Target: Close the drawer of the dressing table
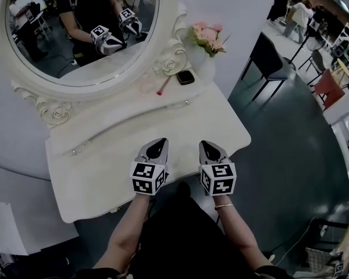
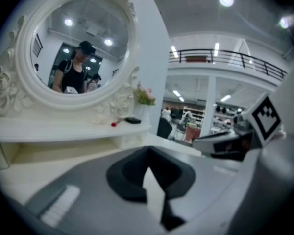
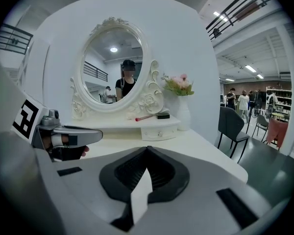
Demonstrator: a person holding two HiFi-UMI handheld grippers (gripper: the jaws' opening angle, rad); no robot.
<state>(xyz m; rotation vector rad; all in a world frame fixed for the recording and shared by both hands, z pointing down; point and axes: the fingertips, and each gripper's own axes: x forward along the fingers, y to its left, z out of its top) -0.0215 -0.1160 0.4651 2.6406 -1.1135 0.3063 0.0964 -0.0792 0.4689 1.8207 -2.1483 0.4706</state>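
Observation:
The white dressing table (image 1: 99, 176) carries an oval mirror (image 1: 81, 34) above a raised shelf. In the right gripper view, a small drawer (image 3: 159, 131) with a round knob sits under the shelf's right end, its front level with the shelf edge. The same knob (image 1: 187, 103) shows from the head view. My left gripper (image 1: 160, 142) and right gripper (image 1: 209, 146) hover side by side over the table's front part, apart from the drawer. Both are shut with nothing between the jaws. The left gripper (image 2: 148, 153) points at the shelf, and the right gripper (image 3: 147, 150) points at the mirror.
On the shelf lie a red stick (image 1: 164, 86) and a small dark case (image 1: 185, 77), next to a white vase of pink flowers (image 1: 206, 35). A dark chair (image 1: 270, 63) stands right of the table. People and more chairs are far off at the right.

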